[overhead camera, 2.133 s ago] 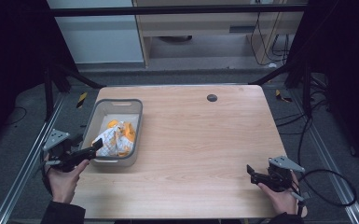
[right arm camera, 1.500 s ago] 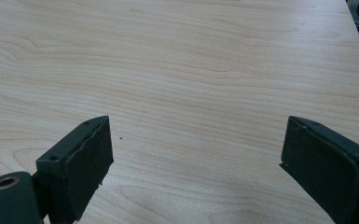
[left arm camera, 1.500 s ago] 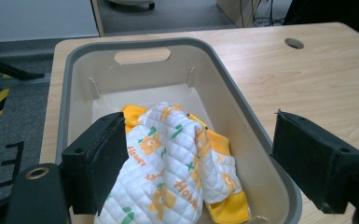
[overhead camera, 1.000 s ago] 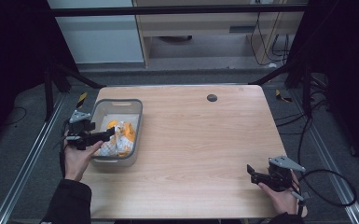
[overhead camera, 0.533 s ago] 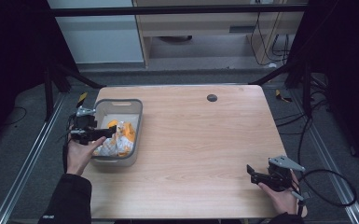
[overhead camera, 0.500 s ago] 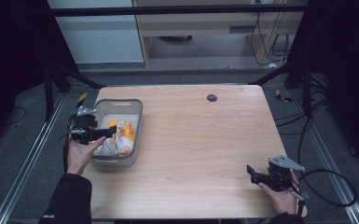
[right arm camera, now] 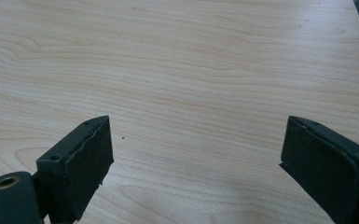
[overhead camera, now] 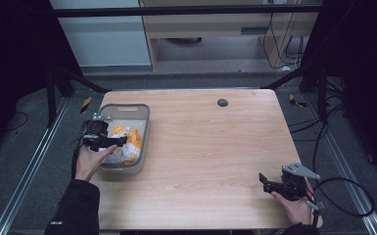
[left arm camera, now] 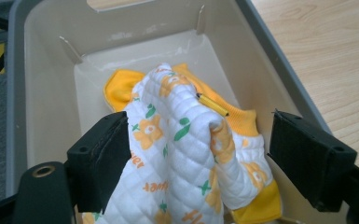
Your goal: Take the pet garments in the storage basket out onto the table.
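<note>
We see the left gripper (overhead camera: 108, 142) held level over the grey bin (overhead camera: 143, 128) at the counter's (overhead camera: 215, 147) left edge, its jaws pointing toward the counter's middle. The left hand (overhead camera: 91, 161) comes up from the near edge with a dark sleeve (overhead camera: 76, 205) behind it; the fingers wrap the gripper from beneath, so we cannot make out the grip itself. In the left gripper view the gripper (left arm camera: 205, 154) has its jaws spread wide, released, with a quilted white cloth (left arm camera: 182, 154) printed with orange flowers and green leaves bunched up between them. The left jaw sits against the cloth's edge, while the right jaw stands apart from it, near the bin's (left arm camera: 42, 74) wall. The cloth has orange trim and lies inside the bin, toward its near half; its lower part runs out of the frame. A small yellow tag or piece on its top fold is too small for us to identify.

The right gripper (overhead camera: 269, 183) rests low at the counter's near right corner, jaws pointing toward the left edge, with the right hand (overhead camera: 296, 208) partly cut off by the bottom of the high view. A cable (overhead camera: 345, 196) loops from it off the right edge. In the right gripper view, the gripper (right arm camera: 196, 158) has its jaws wide apart, released, over bare wood (right arm camera: 191, 70).
</note>
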